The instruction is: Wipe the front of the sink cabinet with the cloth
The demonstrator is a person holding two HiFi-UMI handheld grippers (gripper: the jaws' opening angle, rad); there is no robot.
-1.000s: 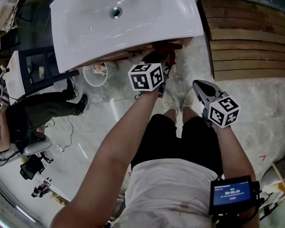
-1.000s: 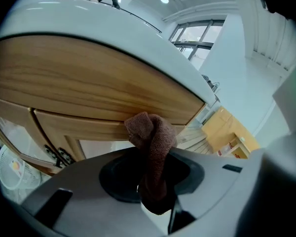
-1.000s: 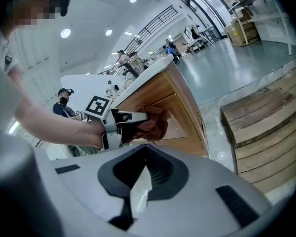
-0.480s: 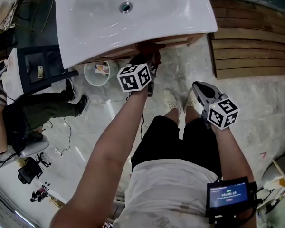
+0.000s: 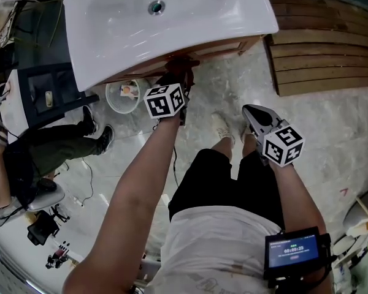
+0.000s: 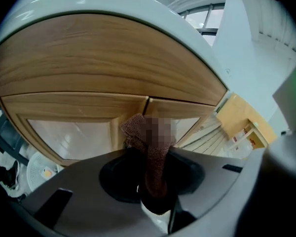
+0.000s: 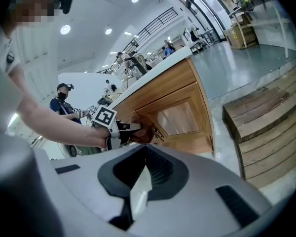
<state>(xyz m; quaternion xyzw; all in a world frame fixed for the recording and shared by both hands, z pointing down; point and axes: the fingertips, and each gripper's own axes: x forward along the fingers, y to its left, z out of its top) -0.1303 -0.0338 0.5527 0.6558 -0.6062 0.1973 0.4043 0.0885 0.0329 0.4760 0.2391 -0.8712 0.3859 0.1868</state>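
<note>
Wiping seems under way, how far I cannot tell: the left gripper (image 6: 155, 181), clamped on the brown fuzzy cloth (image 6: 134, 130), presses it to the light wooden sink cabinet (image 6: 89, 63) at its door seam, while the right gripper (image 7: 138, 191), closed and empty, hangs well back from that cabinet.

The left gripper (image 5: 179, 72) and the right gripper (image 5: 253, 112) each have a grey moulded body and a white cube (image 5: 165, 100) printed with black square markers.

Clothing: white T-shirt (image 5: 224, 244), black shorts (image 5: 227, 179), pale shoes (image 5: 221, 126).

Lower right of the frame: a black forearm unit (image 5: 292, 251) with a blue-lit screen.
</note>
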